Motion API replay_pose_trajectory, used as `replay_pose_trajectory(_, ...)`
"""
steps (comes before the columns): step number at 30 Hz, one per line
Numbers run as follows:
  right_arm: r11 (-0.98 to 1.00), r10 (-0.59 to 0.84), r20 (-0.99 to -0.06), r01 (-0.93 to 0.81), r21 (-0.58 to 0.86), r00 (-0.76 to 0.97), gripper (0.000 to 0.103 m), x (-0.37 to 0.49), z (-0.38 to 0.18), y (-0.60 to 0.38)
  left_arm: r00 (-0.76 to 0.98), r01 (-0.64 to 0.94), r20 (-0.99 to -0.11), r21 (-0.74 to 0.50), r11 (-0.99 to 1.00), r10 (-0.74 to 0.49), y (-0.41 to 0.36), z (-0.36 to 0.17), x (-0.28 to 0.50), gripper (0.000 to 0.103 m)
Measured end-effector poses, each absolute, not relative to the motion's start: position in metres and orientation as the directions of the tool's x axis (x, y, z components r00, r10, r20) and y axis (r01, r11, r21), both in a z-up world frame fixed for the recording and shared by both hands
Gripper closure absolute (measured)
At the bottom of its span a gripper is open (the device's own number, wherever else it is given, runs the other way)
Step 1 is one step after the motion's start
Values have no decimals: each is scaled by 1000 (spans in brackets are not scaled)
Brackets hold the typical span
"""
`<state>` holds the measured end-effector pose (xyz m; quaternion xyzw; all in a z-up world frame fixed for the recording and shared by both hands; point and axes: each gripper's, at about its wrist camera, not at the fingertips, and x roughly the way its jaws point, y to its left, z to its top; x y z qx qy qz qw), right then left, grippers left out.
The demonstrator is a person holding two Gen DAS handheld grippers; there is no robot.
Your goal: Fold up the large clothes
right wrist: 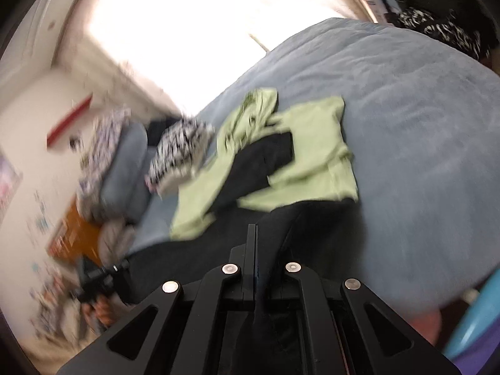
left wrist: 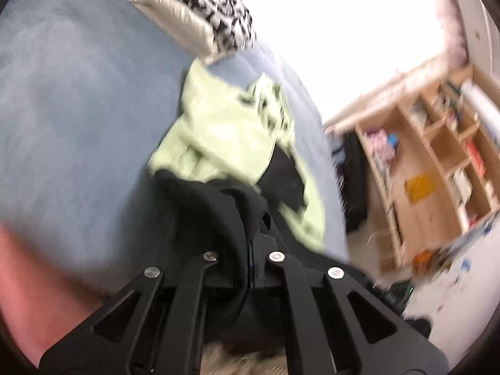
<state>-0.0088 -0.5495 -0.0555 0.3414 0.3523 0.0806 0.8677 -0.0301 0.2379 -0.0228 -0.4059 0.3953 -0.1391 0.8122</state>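
- Left wrist view: my left gripper [left wrist: 253, 218] is clamped on a fold of the black garment [left wrist: 200, 200], which trails up onto the light green garment [left wrist: 218, 131] on the blue bedspread [left wrist: 78, 109].
- Right wrist view: my right gripper [right wrist: 251, 234] is pinched closed on the black garment [right wrist: 312, 237]; the green one [right wrist: 315, 143] lies just beyond on the bedspread [right wrist: 422, 156].

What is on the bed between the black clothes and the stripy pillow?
A light green garment lies between the black garment and the patterned pillow, in the left wrist view.
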Motion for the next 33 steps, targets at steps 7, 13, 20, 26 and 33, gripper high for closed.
replay_pose_trajectory(7, 654, 318, -579, 268, 707, 751, 101, 139, -50, -591, 689, -195, -520, -804, 562, -505, 246, -13, 109, 100)
replay_pose_trajectory(13, 466, 383, -593, 406, 786, 708, 55, 269, -96, -622, 693, -281, -511, -841, 461, -509, 252, -41, 222, 43)
replay_pose_trajectory(20, 428, 411, -587, 421, 800, 697, 33, 353, -128, -623, 765, -212, -495, -797, 565, -412, 256, -18, 292, 31)
replay_pose_trajectory(26, 557, 417, -687, 430, 710, 595, 32, 378, -153, -618, 660, -80, -656, -546, 834, -366, 222, -16, 305, 31)
replay_pose_trajectory(33, 702, 430, -743, 326, 633, 513, 32, 358, -154, -614, 492, 236, -713, -443, 865, -500, 189, -49, 234, 31)
